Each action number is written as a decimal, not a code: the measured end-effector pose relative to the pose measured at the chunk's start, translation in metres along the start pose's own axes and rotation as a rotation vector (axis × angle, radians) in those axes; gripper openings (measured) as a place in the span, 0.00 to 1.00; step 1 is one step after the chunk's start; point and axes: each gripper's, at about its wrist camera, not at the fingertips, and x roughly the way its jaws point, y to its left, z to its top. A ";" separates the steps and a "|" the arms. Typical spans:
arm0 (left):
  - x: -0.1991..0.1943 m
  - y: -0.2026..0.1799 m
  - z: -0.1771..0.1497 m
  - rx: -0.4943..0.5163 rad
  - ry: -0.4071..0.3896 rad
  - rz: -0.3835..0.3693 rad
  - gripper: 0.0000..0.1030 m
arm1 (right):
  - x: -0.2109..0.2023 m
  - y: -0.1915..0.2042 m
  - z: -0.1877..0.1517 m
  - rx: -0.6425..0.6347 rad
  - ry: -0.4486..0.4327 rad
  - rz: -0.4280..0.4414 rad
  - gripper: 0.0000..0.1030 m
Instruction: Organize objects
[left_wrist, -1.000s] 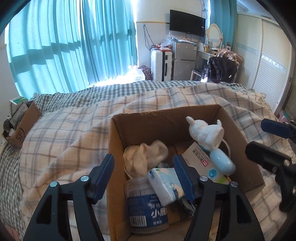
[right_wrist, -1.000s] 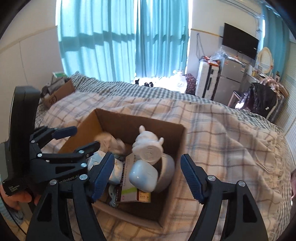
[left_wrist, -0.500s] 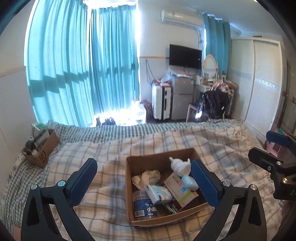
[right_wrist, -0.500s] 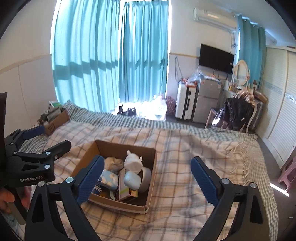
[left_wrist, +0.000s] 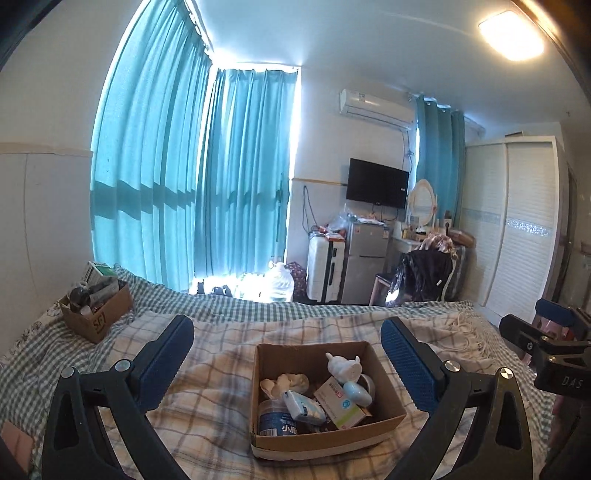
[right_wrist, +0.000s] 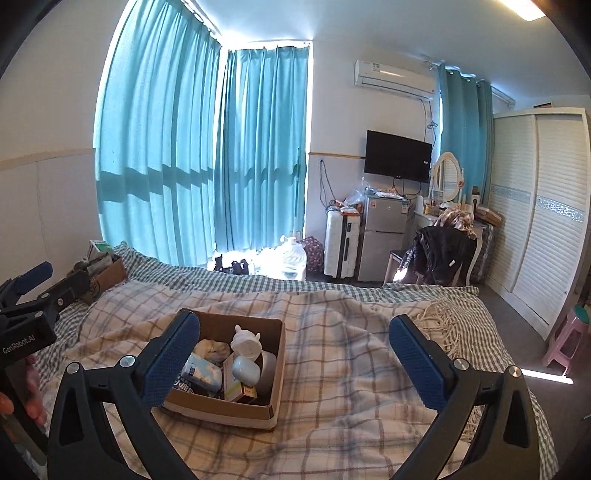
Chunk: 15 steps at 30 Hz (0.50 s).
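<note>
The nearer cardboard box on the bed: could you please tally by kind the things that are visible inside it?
White figurine: 1
Cream cloth bundle: 1
Tissue pack: 1
Blue-labelled jar: 1
Printed carton: 1
Pale blue capsule: 1
Grey bowl: 1
Total visible in the cardboard box: 7; anything lying beneath these is hidden.
</note>
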 end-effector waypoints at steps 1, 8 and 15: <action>-0.003 0.001 -0.008 -0.009 0.000 0.006 1.00 | -0.004 0.000 -0.009 0.004 -0.022 -0.017 1.00; 0.003 0.004 -0.054 -0.036 0.072 -0.003 1.00 | -0.004 0.003 -0.052 0.036 -0.077 -0.035 1.00; 0.001 -0.009 -0.064 0.033 0.087 0.020 1.00 | 0.013 0.000 -0.067 0.055 -0.014 -0.019 1.00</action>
